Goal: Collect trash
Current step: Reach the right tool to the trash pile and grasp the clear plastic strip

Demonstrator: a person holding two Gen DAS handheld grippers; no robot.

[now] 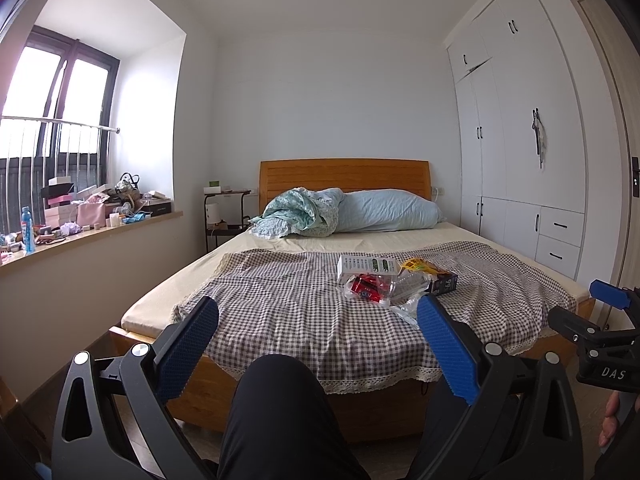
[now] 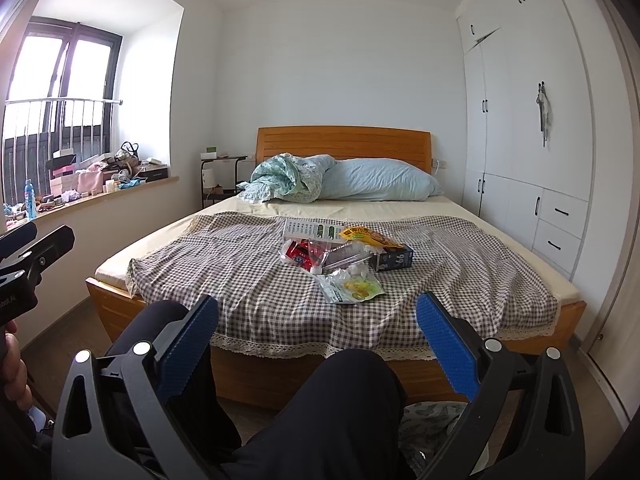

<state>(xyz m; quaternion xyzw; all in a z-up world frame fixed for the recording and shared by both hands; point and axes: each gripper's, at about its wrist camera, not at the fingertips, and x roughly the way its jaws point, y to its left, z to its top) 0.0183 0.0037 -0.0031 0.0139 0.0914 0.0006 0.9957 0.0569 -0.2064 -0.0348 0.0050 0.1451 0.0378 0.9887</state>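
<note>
A pile of trash lies on the checked cloth (image 1: 280, 304) (image 2: 248, 276) on the bed: a white box (image 1: 366, 267) (image 2: 312, 231), a red wrapper (image 1: 366, 287) (image 2: 302, 255), a crushed clear bottle (image 1: 408, 285) (image 2: 344, 257), a yellow snack bag (image 1: 422, 266) (image 2: 370, 237), a dark carton (image 1: 444, 283) (image 2: 394, 261) and a clear packet (image 2: 352, 288). My left gripper (image 1: 318, 312) is open and empty, well short of the bed. My right gripper (image 2: 318, 308) is open and empty too, also short of the bed.
The wooden bed frame (image 1: 208, 384) (image 2: 256, 376) stands ahead, with pillow (image 1: 384, 210) and bunched blanket (image 1: 296, 212) at the headboard. A cluttered window sill (image 1: 96, 232) is left, white wardrobes (image 1: 520, 160) right. The person's knees (image 1: 280, 400) (image 2: 352, 392) are low in view.
</note>
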